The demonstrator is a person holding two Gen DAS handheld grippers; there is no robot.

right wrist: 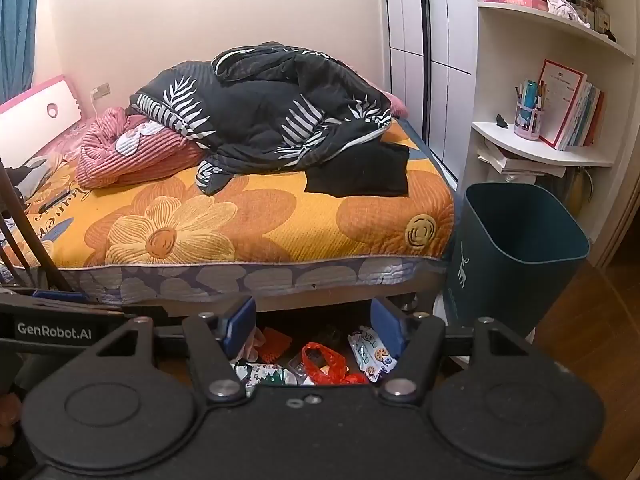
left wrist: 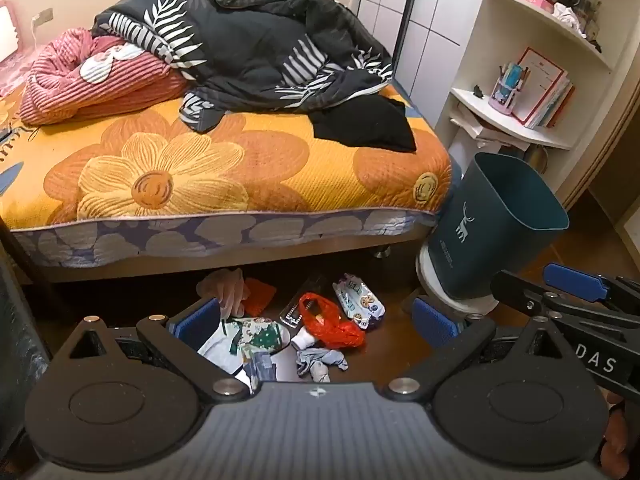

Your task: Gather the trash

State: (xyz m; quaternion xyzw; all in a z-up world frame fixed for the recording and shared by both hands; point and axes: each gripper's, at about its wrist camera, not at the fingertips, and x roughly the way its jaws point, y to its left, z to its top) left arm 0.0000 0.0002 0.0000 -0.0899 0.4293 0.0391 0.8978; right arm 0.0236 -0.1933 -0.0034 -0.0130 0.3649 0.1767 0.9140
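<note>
Right tongs' body covers the near half of the floor litter (right wrist: 316,364); bin (right wrist: 516,256) base hidden; wrapper print (left wrist: 360,300) unreadable.

A bed with an orange flower-patterned quilted cover (left wrist: 224,168) fills the middle. On it lie a crumpled black duvet with white leaf print (left wrist: 256,44), a pink ribbed plush blanket (left wrist: 80,84) at left, and a flat black garment (left wrist: 364,124) near the right corner. White corner shelves (right wrist: 540,152) at right hold upright books (right wrist: 576,112) and a pink pen holder (right wrist: 528,120).
</note>
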